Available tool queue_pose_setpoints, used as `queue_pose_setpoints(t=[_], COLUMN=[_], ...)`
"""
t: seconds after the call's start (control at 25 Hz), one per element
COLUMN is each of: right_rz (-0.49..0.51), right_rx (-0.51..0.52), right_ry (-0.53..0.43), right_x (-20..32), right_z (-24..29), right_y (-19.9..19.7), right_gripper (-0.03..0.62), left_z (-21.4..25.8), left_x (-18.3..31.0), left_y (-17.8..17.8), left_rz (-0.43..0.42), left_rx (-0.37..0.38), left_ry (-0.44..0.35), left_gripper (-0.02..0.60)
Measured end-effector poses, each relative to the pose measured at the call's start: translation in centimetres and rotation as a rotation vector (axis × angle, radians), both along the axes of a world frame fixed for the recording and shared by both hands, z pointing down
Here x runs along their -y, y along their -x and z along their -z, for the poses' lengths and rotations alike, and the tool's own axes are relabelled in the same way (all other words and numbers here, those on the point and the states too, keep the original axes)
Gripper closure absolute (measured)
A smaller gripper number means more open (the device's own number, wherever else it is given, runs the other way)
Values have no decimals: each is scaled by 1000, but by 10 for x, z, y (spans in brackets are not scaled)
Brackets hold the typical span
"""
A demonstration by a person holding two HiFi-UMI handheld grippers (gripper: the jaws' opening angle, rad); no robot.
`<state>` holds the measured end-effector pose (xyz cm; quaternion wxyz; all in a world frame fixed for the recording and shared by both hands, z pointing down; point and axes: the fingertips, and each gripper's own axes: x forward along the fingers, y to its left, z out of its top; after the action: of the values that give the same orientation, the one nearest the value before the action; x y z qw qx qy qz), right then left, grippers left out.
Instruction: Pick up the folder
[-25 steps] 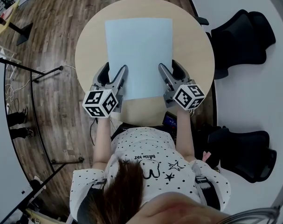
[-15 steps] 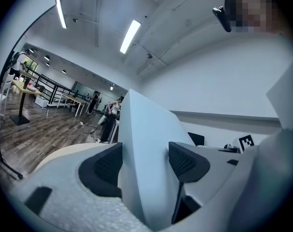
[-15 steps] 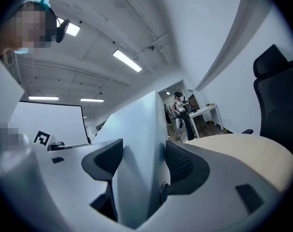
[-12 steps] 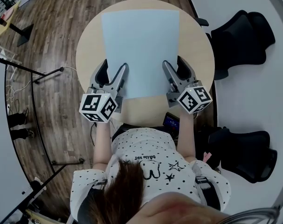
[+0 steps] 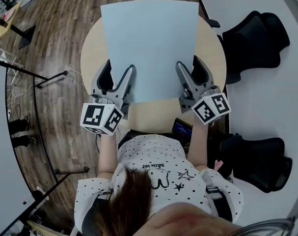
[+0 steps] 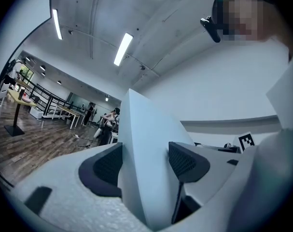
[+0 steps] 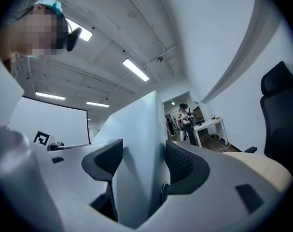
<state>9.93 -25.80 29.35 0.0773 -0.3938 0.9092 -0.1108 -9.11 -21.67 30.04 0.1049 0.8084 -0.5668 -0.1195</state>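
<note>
Pale blue folder [image 5: 149,48]: one flat sheet-like item, held by its near edge at 6 o'clock, lying over the middle of the round tabletop [image 5: 90,53]. Its far edge covers the tabletop's rim at 12 o'clock.

Left hand-held gripper [image 5: 117,75]: at 7 o'clock on the folder, near the left corner. In the left gripper view I see the folder [image 6: 146,149] standing between the two dark pads [image 6: 105,170], jaws clamped on it, the sheet rising against the ceiling lights.

Right hand-held gripper [image 5: 190,72]: at 5 o'clock on the folder, near the right corner. In the right gripper view the folder [image 7: 136,149] fills the space between the pads [image 7: 185,166], jaws pressed onto it.

Tabletop: light wood, bare at 3 and 9 o'clock beside the folder.

Surroundings: black office chair [image 5: 254,38] at 2 o'clock, a second black chair [image 5: 261,161] at 4 o'clock, dark plank floor [image 5: 55,28] at 10 o'clock. I cannot tell whether any part of the folder touches the tabletop.
</note>
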Motion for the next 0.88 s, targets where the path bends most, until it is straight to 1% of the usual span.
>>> queue_pose_setpoints(t=[0.48,0.72,0.88], right_rz=[-4,-13,-18], right_rx=[-5,-15,-9], right_ry=[-72,-113,-159], right_x=[-8,-21,-32], right_z=[38,68,80], right_y=[7,13,4], right_gripper=[315,315,315], left_z=[37,66,76], left_x=[-8,-18,-29], left_y=[8,15,6], left_rz=[2,-4,-4], left_rx=[14,15,17], left_ry=[-76,-123,-165], left_gripper=[281,281,281])
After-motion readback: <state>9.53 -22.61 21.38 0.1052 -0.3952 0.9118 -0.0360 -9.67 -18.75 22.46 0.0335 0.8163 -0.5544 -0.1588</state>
